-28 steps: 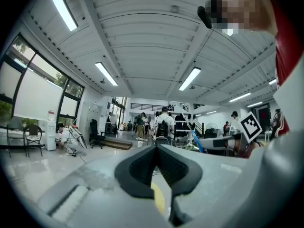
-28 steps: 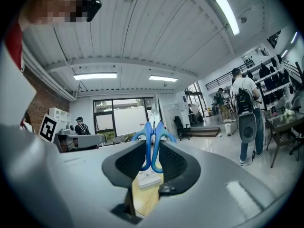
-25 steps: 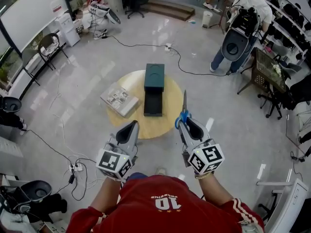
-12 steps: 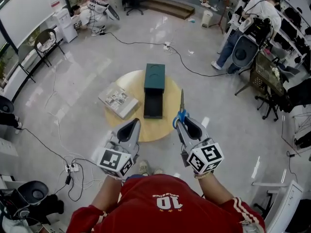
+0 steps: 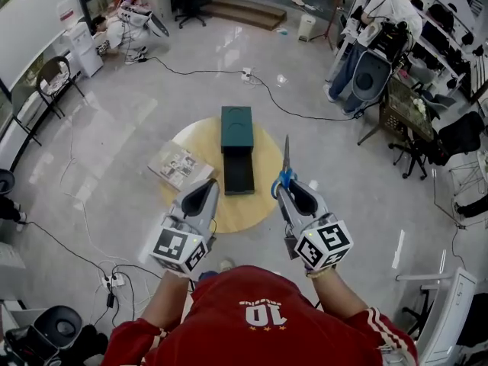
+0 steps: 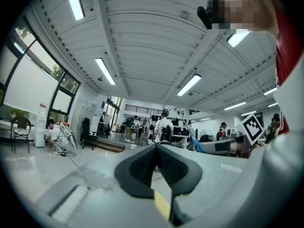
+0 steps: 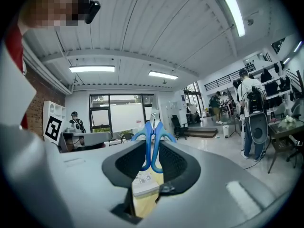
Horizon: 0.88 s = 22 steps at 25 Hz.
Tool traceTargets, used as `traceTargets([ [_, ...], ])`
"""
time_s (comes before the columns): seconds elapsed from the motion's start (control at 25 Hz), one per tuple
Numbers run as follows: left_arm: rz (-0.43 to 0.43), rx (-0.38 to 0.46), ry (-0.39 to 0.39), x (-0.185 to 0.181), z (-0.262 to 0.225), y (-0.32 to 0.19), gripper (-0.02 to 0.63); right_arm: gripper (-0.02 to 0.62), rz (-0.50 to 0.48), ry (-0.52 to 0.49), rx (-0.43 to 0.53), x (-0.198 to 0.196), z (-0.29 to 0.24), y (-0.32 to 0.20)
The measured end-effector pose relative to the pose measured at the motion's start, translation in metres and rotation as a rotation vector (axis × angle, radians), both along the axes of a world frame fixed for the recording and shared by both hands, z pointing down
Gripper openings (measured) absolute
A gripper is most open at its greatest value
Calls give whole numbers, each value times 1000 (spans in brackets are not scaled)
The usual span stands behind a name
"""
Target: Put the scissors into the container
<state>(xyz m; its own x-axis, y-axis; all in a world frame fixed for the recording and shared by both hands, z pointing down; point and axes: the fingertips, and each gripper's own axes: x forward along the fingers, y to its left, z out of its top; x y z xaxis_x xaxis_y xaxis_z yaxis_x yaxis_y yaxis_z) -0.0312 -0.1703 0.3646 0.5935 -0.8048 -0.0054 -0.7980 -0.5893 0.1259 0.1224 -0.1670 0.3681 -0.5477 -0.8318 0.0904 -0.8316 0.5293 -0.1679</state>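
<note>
A dark green oblong container (image 5: 237, 130) lies in the middle of a round wooden table (image 5: 259, 204), its nearer half dark and open on top. My right gripper (image 5: 284, 190) is shut on blue-handled scissors (image 5: 286, 161), whose blades point away over the table, just right of the container. In the right gripper view the scissors' (image 7: 153, 139) blue loops stand upright between the pads of the right gripper (image 7: 152, 148). My left gripper (image 5: 207, 191) hovers over the table's near-left edge, shut with nothing in it. The left gripper (image 6: 156, 147) pads meet in its own view.
A book (image 5: 180, 166) lies on the table left of the container. Cables (image 5: 198, 71) run over the glossy floor, and a power strip (image 5: 114, 279) lies near left. People and office chairs (image 5: 371, 67) stand at the back right. A chair (image 5: 53, 75) stands at the far left.
Both grippers have moved forward toward the table, so their tips now reach over its near edge. The scissors stay gripped the same way.
</note>
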Motion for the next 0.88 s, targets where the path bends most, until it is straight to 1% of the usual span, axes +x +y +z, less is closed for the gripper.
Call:
traceTargets([
  [0.4, 64, 3, 13, -21, 6, -20, 2, 91, 39, 33, -5, -28, 4, -14],
  [0.56, 79, -3, 26, -28, 7, -27, 3, 91, 53, 72, -21, -33, 9, -22],
  [0.68, 74, -7, 38, -27, 10, -31, 3, 89, 60, 115, -46, -29, 23, -30],
  [0.88, 65, -19, 45, -38, 17, -41, 2, 89, 61, 128, -113, -38, 47, -47],
])
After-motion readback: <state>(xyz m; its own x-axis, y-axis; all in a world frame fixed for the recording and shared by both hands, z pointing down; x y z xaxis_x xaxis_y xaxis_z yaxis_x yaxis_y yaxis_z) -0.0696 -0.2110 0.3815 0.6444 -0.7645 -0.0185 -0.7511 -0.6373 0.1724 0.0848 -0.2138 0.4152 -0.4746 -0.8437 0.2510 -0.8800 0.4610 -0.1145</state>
